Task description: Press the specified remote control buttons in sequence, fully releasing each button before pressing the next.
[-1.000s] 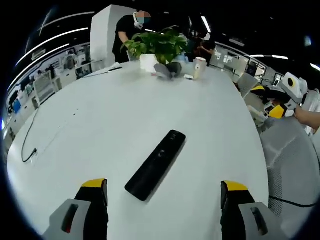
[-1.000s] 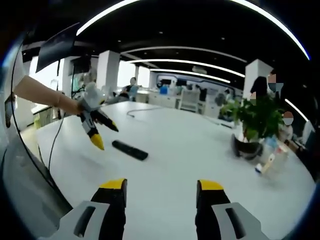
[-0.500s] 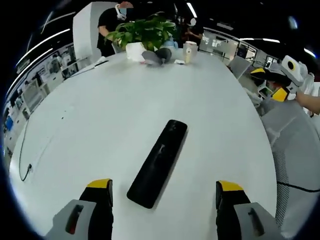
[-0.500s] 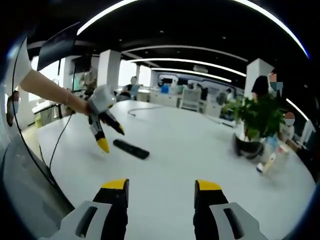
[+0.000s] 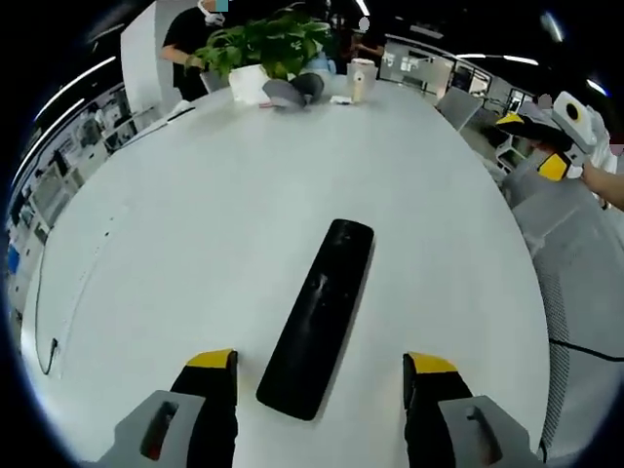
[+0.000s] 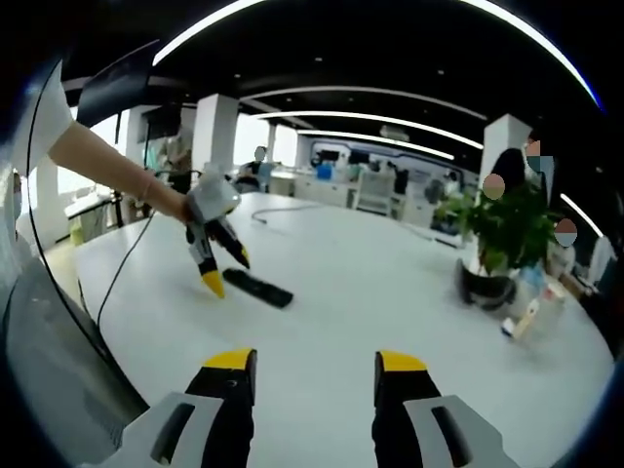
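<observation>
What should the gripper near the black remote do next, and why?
Probably ease the left gripper down toward the remote. Its jaws are open on either side of the remote's near end, above the white table, and no button appears pressed yet.

A broad white oval table point(image 5: 195, 224) carried only a few things.

A black remote control point(image 5: 319, 317) lay lengthwise near its near edge. At the far end stood a potted plant point(image 5: 268, 49) in a white pot, a grey object point(image 5: 292, 90) beside it, and a paper cup point(image 5: 362, 79). A thin dark cable point(image 5: 44, 302) trailed along the left edge.
</observation>
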`<state>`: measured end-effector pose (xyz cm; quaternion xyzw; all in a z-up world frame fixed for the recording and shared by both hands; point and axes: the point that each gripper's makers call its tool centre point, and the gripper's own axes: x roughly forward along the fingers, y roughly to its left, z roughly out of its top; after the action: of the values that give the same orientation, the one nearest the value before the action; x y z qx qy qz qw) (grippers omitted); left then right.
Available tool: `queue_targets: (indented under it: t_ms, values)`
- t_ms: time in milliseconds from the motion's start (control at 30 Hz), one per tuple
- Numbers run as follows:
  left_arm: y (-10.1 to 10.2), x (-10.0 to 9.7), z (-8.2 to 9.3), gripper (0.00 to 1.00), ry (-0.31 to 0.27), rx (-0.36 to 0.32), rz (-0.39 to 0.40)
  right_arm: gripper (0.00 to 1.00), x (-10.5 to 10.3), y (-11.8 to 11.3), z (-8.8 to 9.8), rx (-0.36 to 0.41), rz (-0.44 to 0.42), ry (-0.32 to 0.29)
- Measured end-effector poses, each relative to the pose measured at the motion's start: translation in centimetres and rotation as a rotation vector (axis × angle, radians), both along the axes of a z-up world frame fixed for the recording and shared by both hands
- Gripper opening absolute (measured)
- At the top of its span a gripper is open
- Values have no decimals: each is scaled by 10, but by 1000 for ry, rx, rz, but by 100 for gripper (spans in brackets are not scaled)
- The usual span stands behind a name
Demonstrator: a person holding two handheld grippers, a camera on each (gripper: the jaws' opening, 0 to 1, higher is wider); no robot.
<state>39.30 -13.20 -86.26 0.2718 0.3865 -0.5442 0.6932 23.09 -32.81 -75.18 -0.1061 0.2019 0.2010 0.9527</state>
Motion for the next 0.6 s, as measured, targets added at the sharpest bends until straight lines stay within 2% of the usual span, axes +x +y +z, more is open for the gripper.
queue_targets:
  t_ms: [100,600]
  values:
    - [1,5,-1,64,-27,17,-21,45,0,-1,0,2,-3,-2]
    - [-8,16,-2,64,-23,29,-11,44,1,-2,-1,-1,-7,2]
